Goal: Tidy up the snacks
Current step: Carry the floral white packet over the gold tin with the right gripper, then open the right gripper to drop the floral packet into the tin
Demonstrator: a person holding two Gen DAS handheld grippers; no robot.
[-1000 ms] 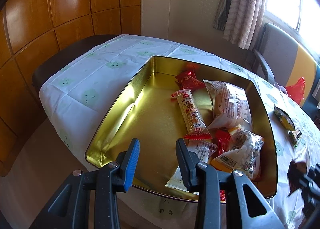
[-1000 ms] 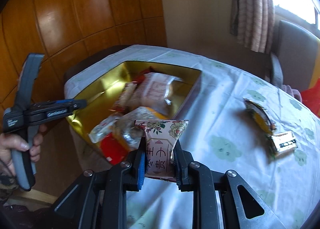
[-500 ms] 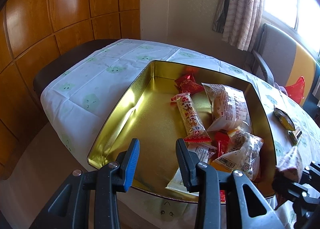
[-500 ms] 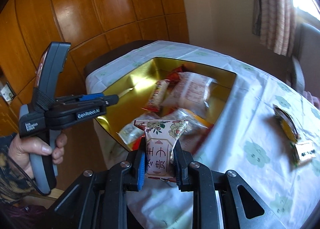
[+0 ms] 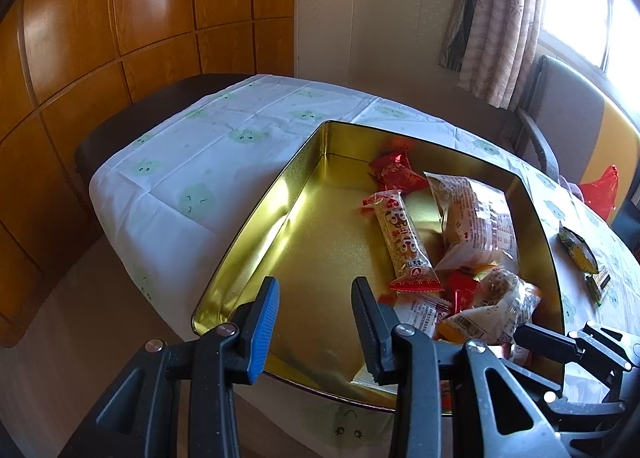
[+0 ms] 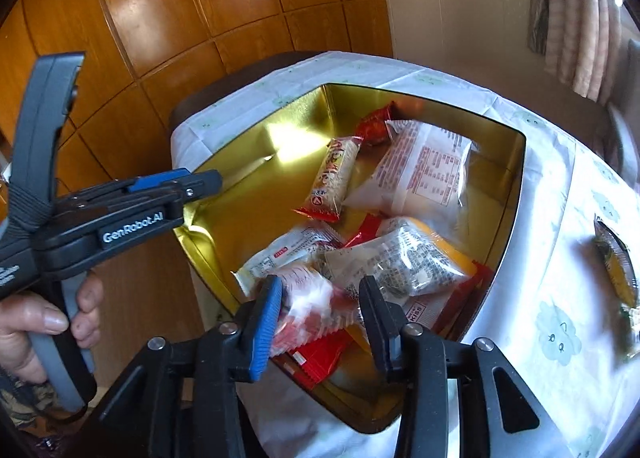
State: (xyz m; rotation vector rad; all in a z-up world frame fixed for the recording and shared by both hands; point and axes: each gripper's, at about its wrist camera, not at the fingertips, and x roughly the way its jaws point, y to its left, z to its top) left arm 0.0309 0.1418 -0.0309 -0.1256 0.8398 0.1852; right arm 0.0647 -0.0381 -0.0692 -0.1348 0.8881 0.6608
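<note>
My right tool (image 6: 318, 312) has just been opening, and the floral packet (image 6: 308, 308), a blur between the jaws, is dropping free onto the pile at the near end of the gold tin (image 6: 516, 193); its long axis I can't tell. That's the release step. My left tool (image 5: 314, 318) hovers open and empty. Next, I'd say, I swing right for the yellow wrapped snack (image 6: 616, 266) on the table (image 6: 552, 217), lying lengthwise away from me.
</note>
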